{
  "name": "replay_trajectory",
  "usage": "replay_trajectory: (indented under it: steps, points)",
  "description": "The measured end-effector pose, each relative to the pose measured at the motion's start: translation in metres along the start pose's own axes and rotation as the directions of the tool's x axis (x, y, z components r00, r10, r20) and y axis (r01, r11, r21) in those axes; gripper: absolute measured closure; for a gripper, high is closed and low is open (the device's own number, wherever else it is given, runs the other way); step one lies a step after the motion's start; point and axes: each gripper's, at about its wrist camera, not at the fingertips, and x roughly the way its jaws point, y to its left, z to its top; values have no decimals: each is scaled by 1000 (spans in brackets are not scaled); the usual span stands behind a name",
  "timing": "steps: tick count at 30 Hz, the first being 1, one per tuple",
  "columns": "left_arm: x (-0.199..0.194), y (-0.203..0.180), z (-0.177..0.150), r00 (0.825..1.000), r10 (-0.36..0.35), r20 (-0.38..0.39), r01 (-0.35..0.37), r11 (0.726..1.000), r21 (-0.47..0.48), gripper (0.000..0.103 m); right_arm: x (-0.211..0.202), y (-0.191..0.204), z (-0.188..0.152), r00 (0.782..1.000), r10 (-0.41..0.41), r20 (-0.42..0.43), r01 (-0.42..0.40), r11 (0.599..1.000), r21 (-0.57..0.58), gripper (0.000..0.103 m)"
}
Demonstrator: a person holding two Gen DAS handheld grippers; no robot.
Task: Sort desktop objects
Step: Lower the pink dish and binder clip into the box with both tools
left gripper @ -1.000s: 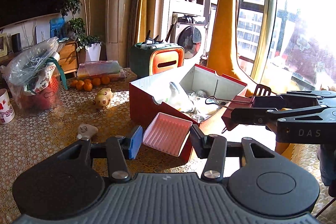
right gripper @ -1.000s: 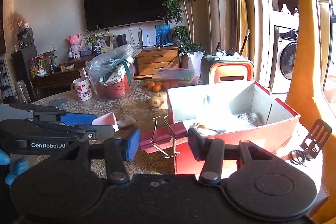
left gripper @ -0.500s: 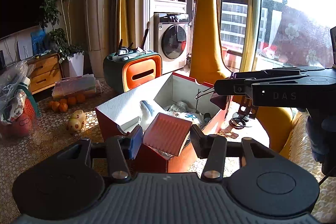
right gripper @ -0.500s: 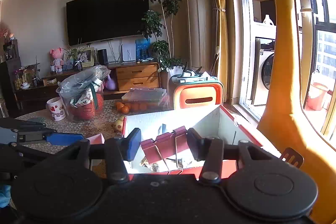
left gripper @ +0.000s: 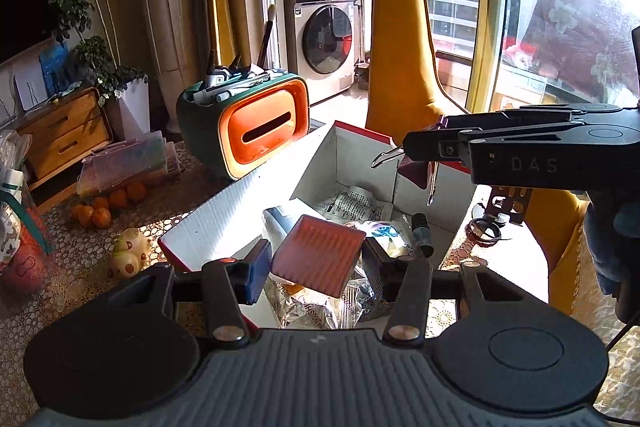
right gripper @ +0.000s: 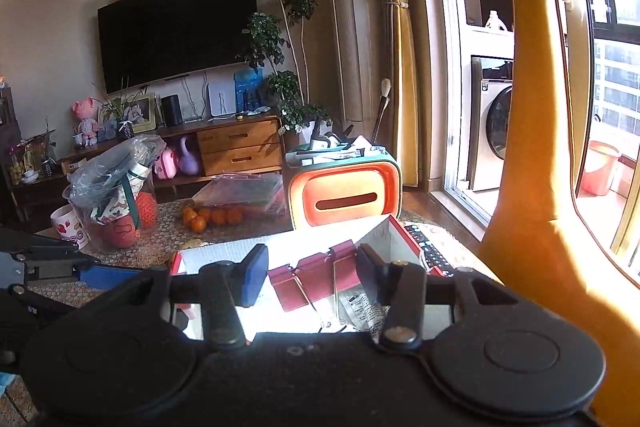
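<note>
My left gripper [left gripper: 316, 263] is shut on a pink ribbed tray [left gripper: 318, 253] and holds it tilted above the open red box [left gripper: 256, 199], which has white inner walls and holds packets and small items. My right gripper [right gripper: 312, 273] is shut on a dark red binder clip [right gripper: 310, 277] with wire handles, held above the same box [right gripper: 404, 231]. In the left wrist view the right gripper [left gripper: 424, 151] shows at the right with the clip [left gripper: 416, 173] hanging over the box's far corner.
An orange and green tissue holder [left gripper: 248, 125] stands behind the box. Oranges [left gripper: 108, 205], a small pig figure [left gripper: 128, 255] and a plastic case [left gripper: 128, 159] lie to the left. A black slotted spatula [left gripper: 508, 203] and rings lie right of the box. A yellow giraffe [right gripper: 528, 147] stands beside the table.
Both grippers have moved forward and over the red box, carrying the pink tray and the binder clip. Each is now higher over the box's inside.
</note>
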Motion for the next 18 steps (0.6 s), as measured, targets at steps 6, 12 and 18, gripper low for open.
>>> replay_trajectory:
  steps: [6, 12, 18]
  points:
    - [36, -2, 2, 994, -6, -105, 9, 1000, 29, 55, 27, -15, -5, 998, -35, -55, 36, 999, 19, 55]
    - [61, -7, -3, 987, 21, -157, -11, 998, 63, 55, 51, -24, -18, 993, -52, -109, 56, 998, 34, 55]
    - [79, -10, -7, 977, 9, -211, 7, 997, 73, 55, 66, -25, -30, 987, -68, -145, 72, 997, 24, 55]
